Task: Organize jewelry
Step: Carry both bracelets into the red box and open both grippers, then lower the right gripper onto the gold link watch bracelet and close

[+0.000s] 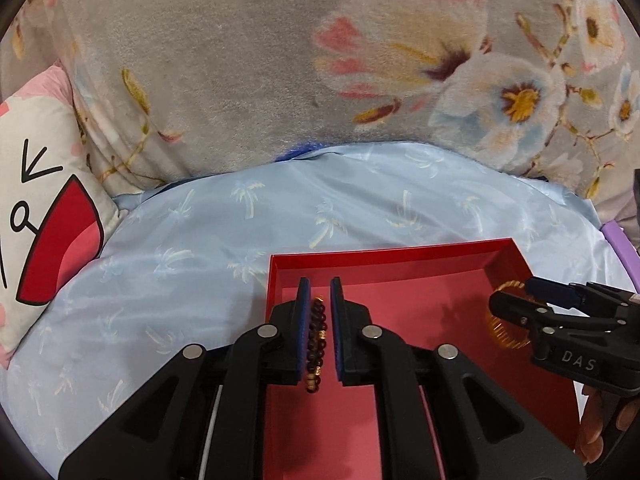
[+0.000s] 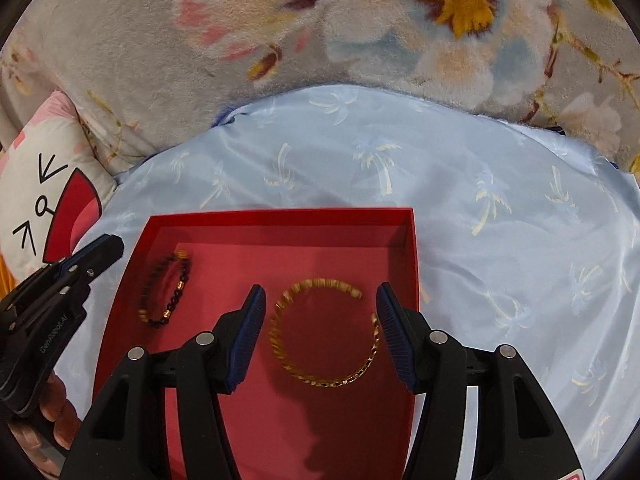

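My left gripper (image 1: 319,330) stood over the red tray (image 1: 384,255), its jaws nearly together around the dark beaded bracelet (image 1: 316,344); I could not tell whether the pads pressed it. My right gripper (image 2: 320,336) was spread wide around the gold chain bracelet (image 2: 324,332), gripping nothing. I judged the main risk to be the beads snagging on a pad and lifting out of the tray on withdrawal. The right wrist view showed both bracelets in the tray, blurred; the left wrist view hid most of the gold one behind the right gripper.
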Tool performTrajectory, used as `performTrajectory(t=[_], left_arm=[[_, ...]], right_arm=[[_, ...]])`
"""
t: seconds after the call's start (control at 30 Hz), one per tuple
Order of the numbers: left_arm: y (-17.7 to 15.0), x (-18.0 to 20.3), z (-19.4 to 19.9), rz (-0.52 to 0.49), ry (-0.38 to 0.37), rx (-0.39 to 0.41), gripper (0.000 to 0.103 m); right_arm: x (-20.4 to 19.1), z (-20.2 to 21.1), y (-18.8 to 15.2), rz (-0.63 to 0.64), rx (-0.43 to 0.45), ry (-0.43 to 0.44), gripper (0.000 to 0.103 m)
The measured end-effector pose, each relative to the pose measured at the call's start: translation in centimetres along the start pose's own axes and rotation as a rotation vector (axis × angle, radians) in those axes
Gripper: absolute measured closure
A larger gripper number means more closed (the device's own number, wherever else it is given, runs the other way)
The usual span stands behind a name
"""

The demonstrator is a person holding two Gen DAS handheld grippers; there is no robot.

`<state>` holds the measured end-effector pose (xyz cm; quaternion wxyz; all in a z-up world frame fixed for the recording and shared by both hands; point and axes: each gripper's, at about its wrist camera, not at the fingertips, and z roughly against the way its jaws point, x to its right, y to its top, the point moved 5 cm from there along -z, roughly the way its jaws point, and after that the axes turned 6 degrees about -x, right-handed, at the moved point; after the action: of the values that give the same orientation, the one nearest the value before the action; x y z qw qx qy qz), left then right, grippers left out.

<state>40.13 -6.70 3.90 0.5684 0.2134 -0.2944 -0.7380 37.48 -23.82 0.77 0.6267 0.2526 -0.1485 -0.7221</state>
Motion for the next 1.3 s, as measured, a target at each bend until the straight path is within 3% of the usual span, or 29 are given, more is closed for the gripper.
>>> performTrajectory(t=[0.03, 0.1, 0.37, 0.57, 0.67, 0.73, 0.93, 1.0, 1.1, 1.3], left_arm=[[0.0, -0.1, -0.1, 0.003, 0.001, 0.001, 0.079], [-0.2, -0.6, 0.0, 0.018, 0.020, 0.010, 0.072], [-2.9, -1.7, 4.6, -0.010, 0.032, 0.080, 0.067], [-7.2, -1.7, 8.6, -0.034, 0.011, 0.089, 0.065], [-9.8, -1.5, 10.3, -0.042, 0.014, 0.092, 0.056], [-11.5, -1.7, 11.4, -0.032, 0.006, 0.103, 0.043], [-16.2, -1.9, 12.9, -0.016, -0.015, 0.069, 0.043], [-17.6, -1.7, 13.1, -0.017, -0.016, 0.053, 0.043], [-19.3, -1.5, 13.3, -0.023, -0.014, 0.039, 0.043], [-21.7, -2.3, 12.8, 0.027, -0.027, 0.001, 0.043]], right_arm=[[0.0, 0.1, 0.0, 0.003, 0.003, 0.000, 0.047], [0.0, 0.7, -0.2, 0.011, 0.017, 0.003, 0.047], [-0.9, 5.0, -5.3, 0.111, 0.083, -0.018, 0.047], [-0.1, 9.2, -10.4, 0.120, 0.117, -0.001, 0.047], [0.6, 11.0, -13.2, 0.128, 0.130, -0.022, 0.047], [1.0, 11.8, -15.2, 0.127, 0.129, -0.025, 0.047], [1.3, 11.5, -20.7, 0.132, 0.081, -0.038, 0.047], [1.2, 10.8, -21.6, 0.143, 0.068, -0.044, 0.054], [0.9, 9.7, -22.4, 0.165, 0.056, -0.047, 0.060], [0.7, 8.2, -22.3, 0.167, 0.050, -0.017, 0.060]])
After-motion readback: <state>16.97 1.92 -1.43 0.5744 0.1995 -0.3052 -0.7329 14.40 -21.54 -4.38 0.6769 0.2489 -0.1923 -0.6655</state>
